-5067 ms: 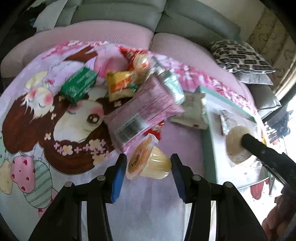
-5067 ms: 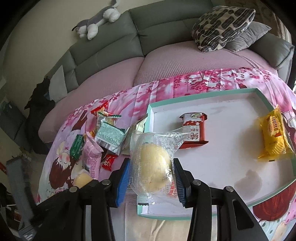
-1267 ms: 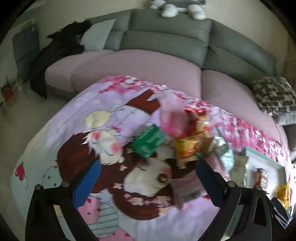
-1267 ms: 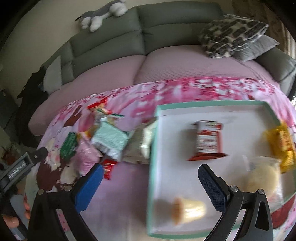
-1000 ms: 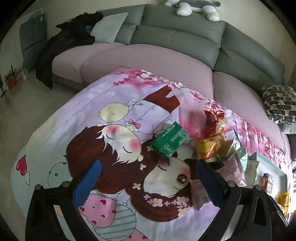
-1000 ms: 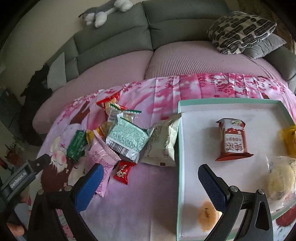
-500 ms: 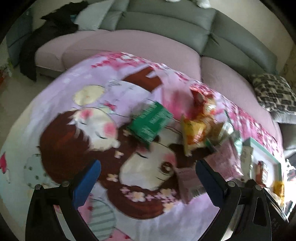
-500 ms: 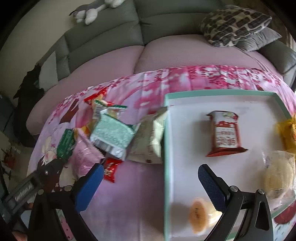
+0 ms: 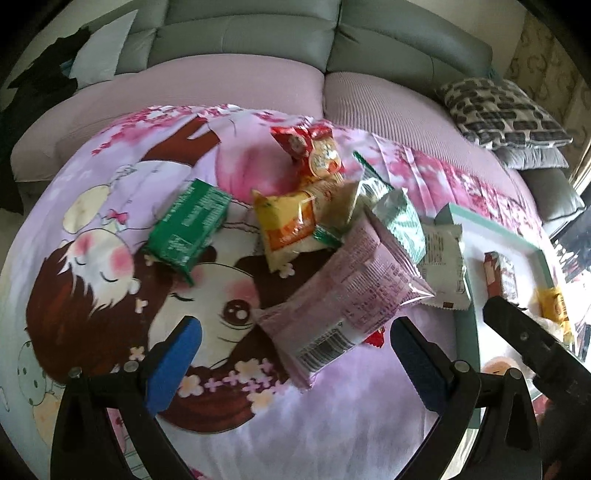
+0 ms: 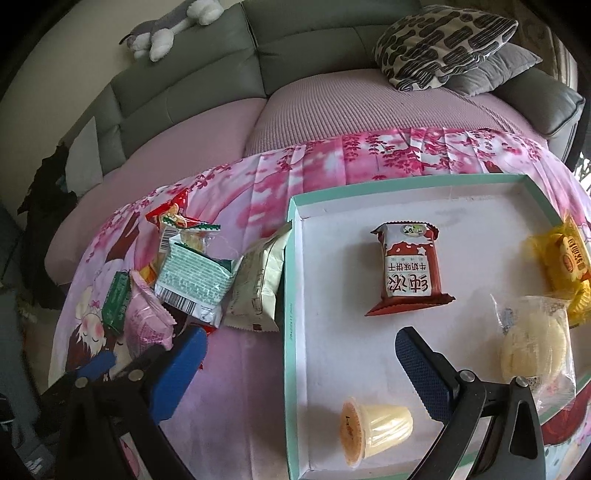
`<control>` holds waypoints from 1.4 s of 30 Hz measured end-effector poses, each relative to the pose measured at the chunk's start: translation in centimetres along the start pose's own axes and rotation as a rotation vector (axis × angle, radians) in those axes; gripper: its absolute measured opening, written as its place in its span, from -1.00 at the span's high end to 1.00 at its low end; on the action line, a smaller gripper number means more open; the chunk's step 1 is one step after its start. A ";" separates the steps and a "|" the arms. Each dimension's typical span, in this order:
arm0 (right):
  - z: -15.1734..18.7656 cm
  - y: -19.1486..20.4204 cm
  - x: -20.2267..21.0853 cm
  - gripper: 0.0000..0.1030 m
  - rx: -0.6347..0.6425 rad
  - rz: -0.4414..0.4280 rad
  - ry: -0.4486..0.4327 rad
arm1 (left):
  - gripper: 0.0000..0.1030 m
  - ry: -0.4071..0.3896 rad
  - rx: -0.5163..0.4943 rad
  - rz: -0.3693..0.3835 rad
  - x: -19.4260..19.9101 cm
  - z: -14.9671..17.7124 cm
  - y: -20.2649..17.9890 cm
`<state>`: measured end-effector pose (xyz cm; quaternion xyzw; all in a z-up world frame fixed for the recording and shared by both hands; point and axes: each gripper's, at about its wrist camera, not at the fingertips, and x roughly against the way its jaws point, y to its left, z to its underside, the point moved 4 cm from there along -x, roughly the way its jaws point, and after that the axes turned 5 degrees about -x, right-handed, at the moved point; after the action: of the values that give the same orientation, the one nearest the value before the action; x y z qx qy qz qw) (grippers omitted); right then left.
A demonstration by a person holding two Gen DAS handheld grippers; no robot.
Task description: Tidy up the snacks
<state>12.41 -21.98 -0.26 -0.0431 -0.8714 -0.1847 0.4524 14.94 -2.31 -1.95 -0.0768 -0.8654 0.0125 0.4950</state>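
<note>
My left gripper (image 9: 295, 363) is wide open and empty, just short of a pink snack bag (image 9: 343, 291) on the cartoon blanket. Behind the bag lies a pile: a green box (image 9: 188, 225), a yellow packet (image 9: 291, 221), a red packet (image 9: 306, 144), a mint-green packet (image 9: 402, 221) and a cream packet (image 9: 443, 266). My right gripper (image 10: 301, 373) is wide open and empty over the left rim of the white tray (image 10: 295, 295). In the tray lie a red biscuit pack (image 10: 410, 269), a jelly cup (image 10: 373, 432), a wrapped bun (image 10: 535, 343) and a yellow cake pack (image 10: 569, 262).
A grey sofa with a pink cover (image 10: 332, 103) runs behind the blanket. Patterned cushions (image 10: 443, 44) lie at its right end and a plush toy (image 10: 162, 29) sits on its back. The right gripper's arm (image 9: 535, 350) shows at the left wrist view's right edge.
Both grippers have let go of their snacks; the jelly cup and bun now lie in the tray. My left gripper has swung back and come down close to the pink bag.
</note>
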 end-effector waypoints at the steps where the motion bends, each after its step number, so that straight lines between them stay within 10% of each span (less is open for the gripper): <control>1: 0.0 0.0 0.0 -1.00 0.000 0.000 0.001 | -0.97 0.014 -0.002 0.001 -0.6 0.1 -0.2; 18: 0.2 0.0 -0.4 -1.00 0.004 0.012 0.019 | -0.39 0.024 -0.002 0.023 -2.3 -0.1 -0.7; 42: 0.2 1.4 -0.4 -1.00 0.044 -0.053 -0.002 | -0.30 -0.040 0.090 0.068 -0.1 -0.5 1.1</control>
<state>12.77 -20.58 -0.28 -0.0103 -0.8765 -0.1770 0.4475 15.55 -1.31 -1.91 -0.0835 -0.8705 0.0696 0.4799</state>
